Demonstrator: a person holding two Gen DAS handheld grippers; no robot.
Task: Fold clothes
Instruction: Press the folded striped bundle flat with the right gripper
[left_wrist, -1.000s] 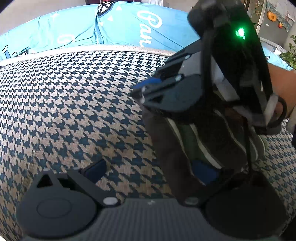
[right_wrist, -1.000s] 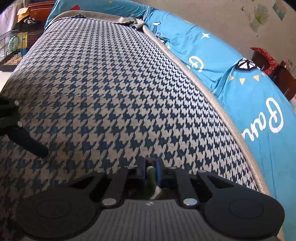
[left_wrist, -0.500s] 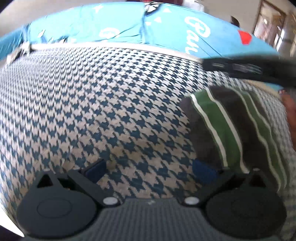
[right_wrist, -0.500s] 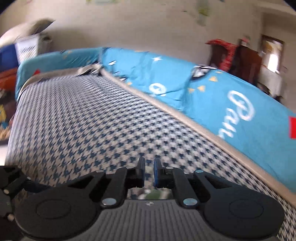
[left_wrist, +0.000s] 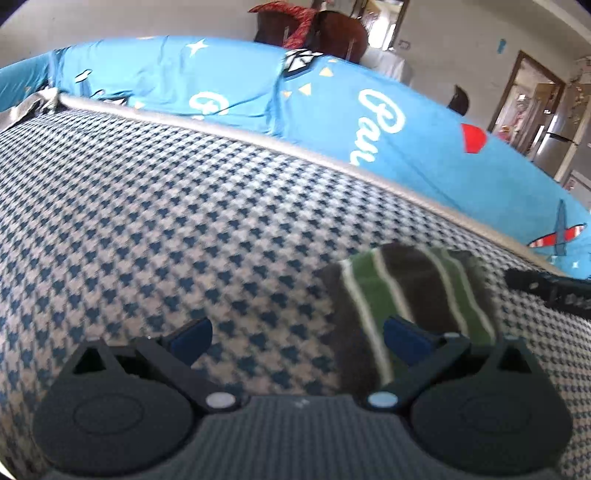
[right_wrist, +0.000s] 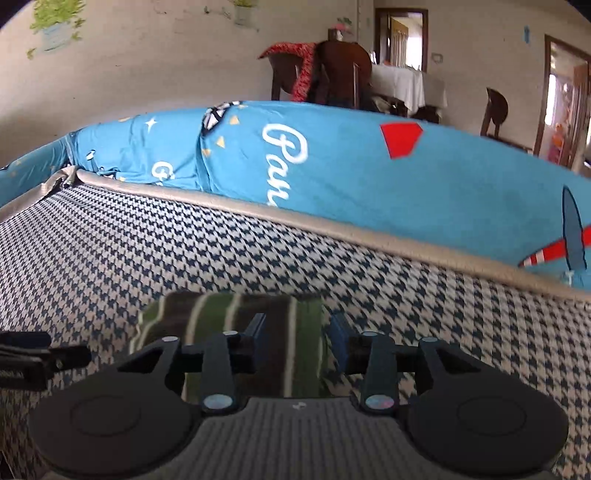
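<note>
A folded garment (left_wrist: 406, 288) with dark brown, green and white stripes lies flat on the houndstooth seat (left_wrist: 184, 221). My left gripper (left_wrist: 297, 336) hovers open just left of it, its right fingertip (left_wrist: 402, 336) over the garment's near edge and nothing between the pads. In the right wrist view the same garment (right_wrist: 221, 314) lies under my right gripper (right_wrist: 298, 334). Its jaws are opening. The garment shows in the gap below them, and the pads do not press on it. Each gripper appears at the edge of the other's view: right gripper (left_wrist: 554, 291), left gripper (right_wrist: 33, 358).
A long blue cushion (right_wrist: 332, 166) with white script runs along the back of the seat behind a beige piping edge (right_wrist: 332, 229). Wooden chairs (right_wrist: 332, 66) and a table with a white cloth stand beyond. Bare houndstooth seat stretches to the left.
The right gripper, earlier shut on the striped garment, has opened, rolled level and drawn back. The garment now lies on the seat. The left gripper stayed open and rose a little.
</note>
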